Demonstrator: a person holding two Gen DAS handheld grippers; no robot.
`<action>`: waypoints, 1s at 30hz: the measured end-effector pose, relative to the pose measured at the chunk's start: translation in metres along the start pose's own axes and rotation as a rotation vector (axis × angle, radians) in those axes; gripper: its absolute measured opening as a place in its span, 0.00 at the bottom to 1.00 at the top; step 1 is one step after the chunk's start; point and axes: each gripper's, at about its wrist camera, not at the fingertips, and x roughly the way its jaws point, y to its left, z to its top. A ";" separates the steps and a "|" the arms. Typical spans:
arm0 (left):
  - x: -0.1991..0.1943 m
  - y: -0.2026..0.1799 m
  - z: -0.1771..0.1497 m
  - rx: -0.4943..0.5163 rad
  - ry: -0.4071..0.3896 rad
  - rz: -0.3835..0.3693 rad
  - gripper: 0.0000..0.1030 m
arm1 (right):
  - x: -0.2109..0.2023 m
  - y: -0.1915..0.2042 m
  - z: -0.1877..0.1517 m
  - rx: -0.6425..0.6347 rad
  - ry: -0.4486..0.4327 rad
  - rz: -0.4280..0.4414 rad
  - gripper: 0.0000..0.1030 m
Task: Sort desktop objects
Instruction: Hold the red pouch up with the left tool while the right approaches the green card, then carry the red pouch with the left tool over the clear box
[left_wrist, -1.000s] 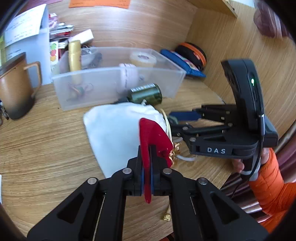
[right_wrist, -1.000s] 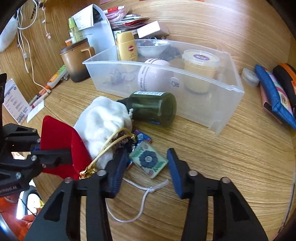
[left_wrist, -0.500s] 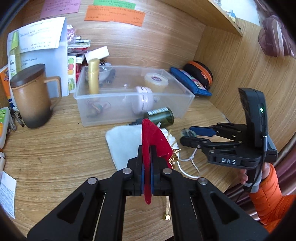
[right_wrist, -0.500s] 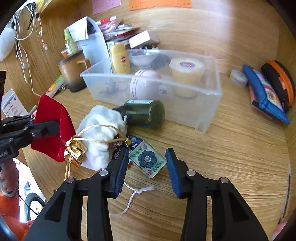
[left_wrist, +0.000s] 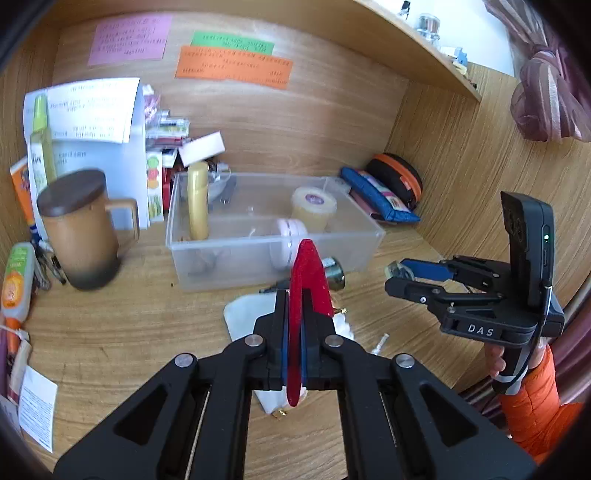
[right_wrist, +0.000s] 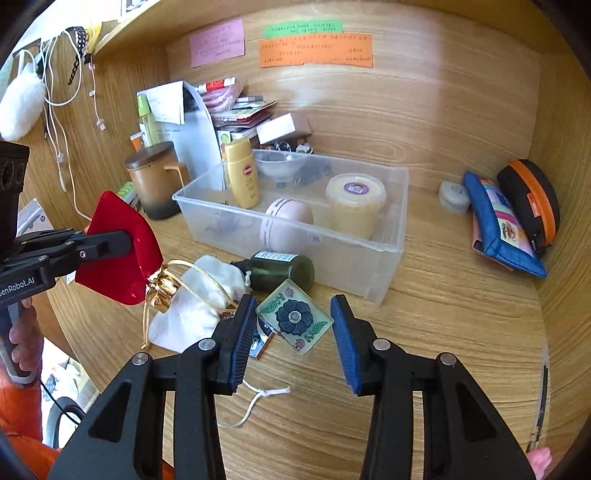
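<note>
A red velvet pouch (right_wrist: 118, 247) with a gold cord hangs pinched in the left tongs (left_wrist: 294, 354); a glassy flower-patterned tile (right_wrist: 294, 322) sits tilted between the right tongs (right_wrist: 291, 339), above the counter (right_wrist: 461, 332).

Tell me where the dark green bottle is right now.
In the right wrist view the dark green bottle lies on its side on the desk, just in front of the clear plastic bin, with the white drawstring pouch at its left.
</note>
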 end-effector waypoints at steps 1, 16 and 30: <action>-0.001 -0.002 0.002 0.004 -0.007 -0.006 0.03 | -0.001 0.000 0.001 0.001 -0.003 0.000 0.37; 0.001 -0.010 0.043 0.038 -0.053 -0.001 0.03 | -0.017 0.001 0.022 -0.016 -0.068 -0.004 0.37; 0.017 0.009 0.079 0.034 -0.041 0.055 0.03 | -0.018 -0.008 0.058 -0.046 -0.111 -0.031 0.37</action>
